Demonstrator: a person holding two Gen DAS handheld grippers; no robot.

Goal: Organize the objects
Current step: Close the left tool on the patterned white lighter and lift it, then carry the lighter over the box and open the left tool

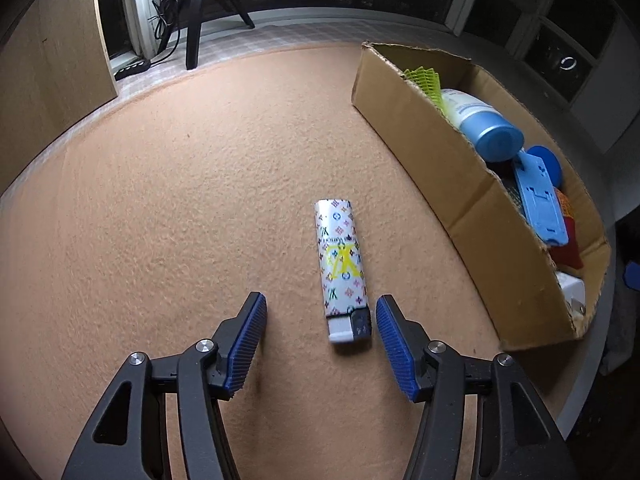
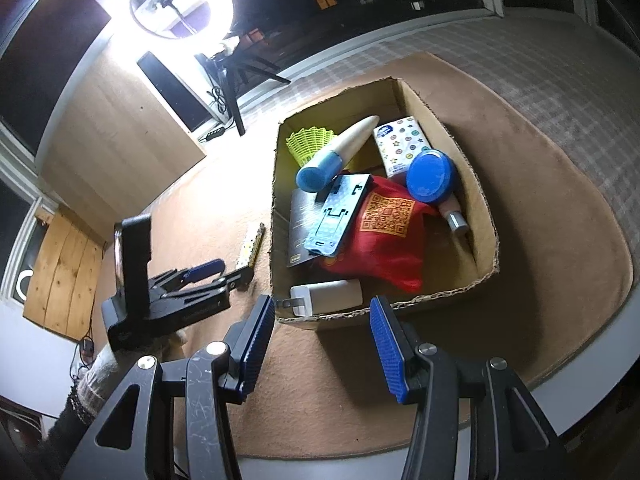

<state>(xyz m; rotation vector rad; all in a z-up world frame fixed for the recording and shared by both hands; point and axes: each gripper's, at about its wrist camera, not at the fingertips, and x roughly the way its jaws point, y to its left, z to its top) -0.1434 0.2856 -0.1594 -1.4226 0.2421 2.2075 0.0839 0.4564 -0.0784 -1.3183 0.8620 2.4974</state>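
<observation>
Lying flat on the orange mat of the bench (image 1: 160, 200), the patterned lighter (image 1: 343, 270) runs lengthwise away from your left tongs (image 1: 321, 322), its white-and-black igniter end nearest you and its plain base pointing off toward the window side. Your left tongs are spread wide, and that igniter end sits between the two blue pads without touching either; it is closer to the right pad (image 1: 394, 344) than to the left one, and most of the lighter's body reaches beyond the tips. Just to the lighter's right stands the cardboard box (image 1: 440, 152), its long wall roughly parallel to the lighter.

From the right wrist view, your right tongs (image 2: 322, 320) are also spread and hold nothing, hovering at the near wall of the box (image 2: 486, 216), just above the white charger (image 2: 326, 298). There the lighter (image 2: 251, 246) shows edge-on beside the box's left wall, with your left tongs (image 2: 224, 274) at its near end.
</observation>
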